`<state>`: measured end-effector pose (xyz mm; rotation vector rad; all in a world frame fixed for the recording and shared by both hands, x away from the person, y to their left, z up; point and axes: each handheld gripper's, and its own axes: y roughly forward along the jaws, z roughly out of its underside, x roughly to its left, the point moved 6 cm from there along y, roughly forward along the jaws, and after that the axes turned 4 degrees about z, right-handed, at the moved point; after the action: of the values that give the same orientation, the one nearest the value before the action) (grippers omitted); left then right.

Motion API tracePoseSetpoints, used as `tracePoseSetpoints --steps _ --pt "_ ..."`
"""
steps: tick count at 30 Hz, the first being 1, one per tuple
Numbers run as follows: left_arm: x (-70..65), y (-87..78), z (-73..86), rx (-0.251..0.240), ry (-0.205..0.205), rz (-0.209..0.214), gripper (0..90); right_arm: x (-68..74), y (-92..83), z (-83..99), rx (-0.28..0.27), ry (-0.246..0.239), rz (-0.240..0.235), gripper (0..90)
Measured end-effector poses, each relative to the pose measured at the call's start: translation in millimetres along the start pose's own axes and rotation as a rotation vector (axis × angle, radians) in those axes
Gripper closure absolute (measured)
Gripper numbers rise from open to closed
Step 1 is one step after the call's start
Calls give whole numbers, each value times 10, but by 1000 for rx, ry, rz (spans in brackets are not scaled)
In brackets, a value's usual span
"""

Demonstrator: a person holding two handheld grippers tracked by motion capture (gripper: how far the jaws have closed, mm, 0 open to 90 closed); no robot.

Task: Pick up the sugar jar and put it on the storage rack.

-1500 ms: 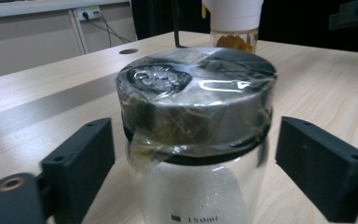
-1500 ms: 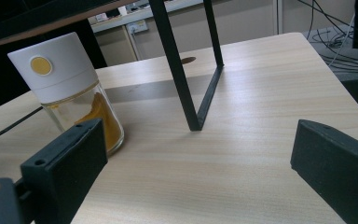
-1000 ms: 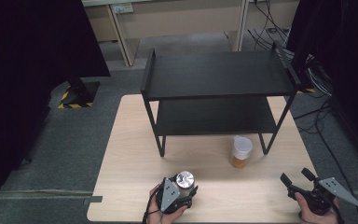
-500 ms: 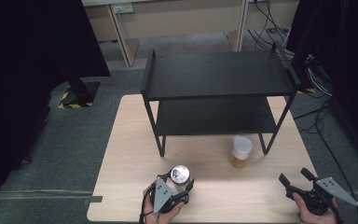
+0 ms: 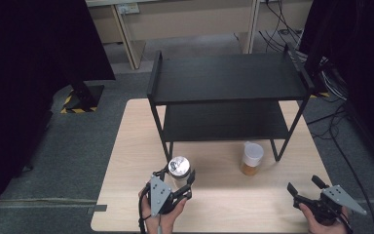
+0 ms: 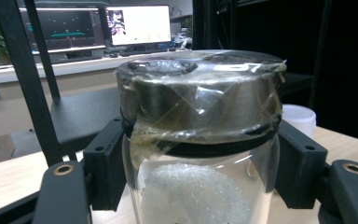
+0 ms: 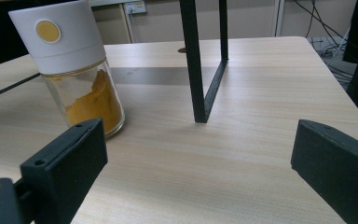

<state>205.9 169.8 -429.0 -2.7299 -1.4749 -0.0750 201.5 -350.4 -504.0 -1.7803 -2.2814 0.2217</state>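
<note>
Glass jar point(image 6: 199, 154), hard, slippery, breakable; gripped just under its lid by left gripper point(image 5: 175, 183), near desk's front edge. Right gripper point(image 5: 306, 189) wide, empty.

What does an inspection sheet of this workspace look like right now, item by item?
Surface: pale wood table, black two-tier rack at its far half.
Job's things: glass jar, metal lid taped, white grains inside.
Clutter: white-capped jar of orange stuff by a rack leg.
Tongs: left tongs shut on the glass jar; right tongs open, nothing between.
Cables: bundle on the floor, right of the rack.
Surroundings: grey floor, dark curtains, monitors beyond.
</note>
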Motion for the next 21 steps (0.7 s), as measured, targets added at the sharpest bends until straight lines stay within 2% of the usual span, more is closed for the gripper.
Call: tracePoseSetpoints --steps 5,11,21 --pt "18 39 -151 -5 -5 -20 309 28 3 -4 3 -27 7 39" --pt "34 83 -302 -10 -10 -25 309 65 12 -14 11 -58 12 39" --pt "92 171 -589 -22 5 -33 310 44 20 -21 16 -40 8 40"
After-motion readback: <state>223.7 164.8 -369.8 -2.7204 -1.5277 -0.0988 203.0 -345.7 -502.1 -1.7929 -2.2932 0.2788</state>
